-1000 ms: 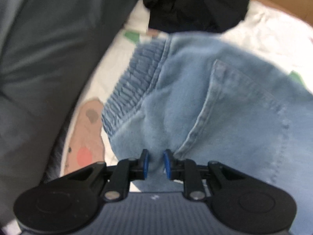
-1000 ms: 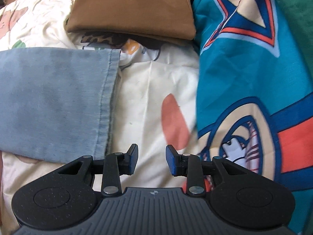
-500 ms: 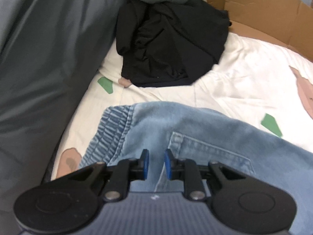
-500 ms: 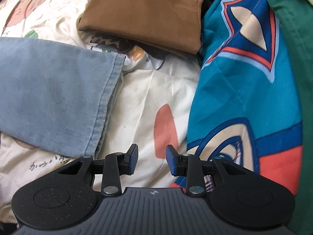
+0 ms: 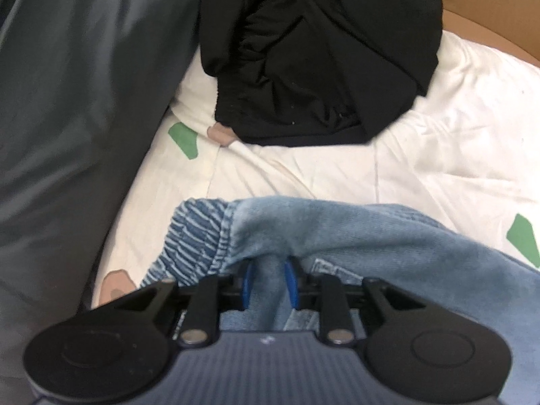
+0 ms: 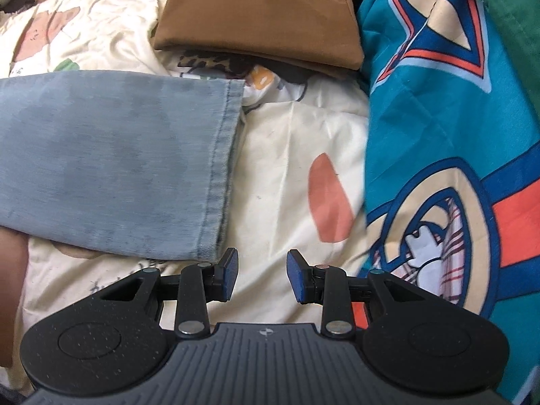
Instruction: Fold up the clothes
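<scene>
Left gripper pinching bunched fold of light blue jeans just beside elastic waistband; jaws have just been opening, denim between blue pads. Jeans lie across white printed bedsheet; black garment heaped beyond. Right gripper spread, empty, over sheet; jeans leg hem just left of it. Teal patterned cloth on right, folded brown garment farther back.

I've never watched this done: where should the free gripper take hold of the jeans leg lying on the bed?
Probably at the hemmed cuff of the jeans leg, near its closest corner. The right gripper hangs open just beside that corner, and the hem's double-stitched edge lies flat on the printed sheet, so sliding in sideways from the open end should catch all layers.
</scene>
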Available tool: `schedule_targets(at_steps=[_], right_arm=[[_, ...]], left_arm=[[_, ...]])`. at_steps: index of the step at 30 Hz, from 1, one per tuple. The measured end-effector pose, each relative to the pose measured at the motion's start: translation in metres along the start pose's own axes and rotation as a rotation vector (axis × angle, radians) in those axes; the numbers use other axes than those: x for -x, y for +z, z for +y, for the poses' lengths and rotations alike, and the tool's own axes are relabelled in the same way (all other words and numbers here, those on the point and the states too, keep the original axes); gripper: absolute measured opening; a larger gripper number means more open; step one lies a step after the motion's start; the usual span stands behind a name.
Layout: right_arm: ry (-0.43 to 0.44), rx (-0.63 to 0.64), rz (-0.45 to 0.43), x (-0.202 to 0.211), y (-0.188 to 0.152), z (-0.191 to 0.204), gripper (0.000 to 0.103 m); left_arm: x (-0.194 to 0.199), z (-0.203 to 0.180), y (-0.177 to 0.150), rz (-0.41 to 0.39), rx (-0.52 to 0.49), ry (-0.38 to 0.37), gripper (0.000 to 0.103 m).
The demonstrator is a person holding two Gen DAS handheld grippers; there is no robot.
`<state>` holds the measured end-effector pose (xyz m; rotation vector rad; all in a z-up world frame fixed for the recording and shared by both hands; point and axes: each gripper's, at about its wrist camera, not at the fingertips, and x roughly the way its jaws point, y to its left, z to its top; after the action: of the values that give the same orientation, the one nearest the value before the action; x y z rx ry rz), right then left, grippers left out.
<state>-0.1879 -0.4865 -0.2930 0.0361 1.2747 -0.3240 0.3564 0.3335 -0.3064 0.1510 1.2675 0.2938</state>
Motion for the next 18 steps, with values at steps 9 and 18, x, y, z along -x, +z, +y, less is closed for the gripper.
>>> schedule_targets(at_steps=[9, 18], right_arm=[[0.060, -0.101, -0.059, 0.006, -0.007, -0.009, 0.040], [0.149, -0.223, -0.134, 0.034, -0.015, -0.024, 0.040]], left_arm=[[0.077, 0.029, -0.009, -0.046, -0.004, 0.006, 0.061], [0.193, 0.050, -0.018, -0.162, -0.002, -0.112, 0.064]])
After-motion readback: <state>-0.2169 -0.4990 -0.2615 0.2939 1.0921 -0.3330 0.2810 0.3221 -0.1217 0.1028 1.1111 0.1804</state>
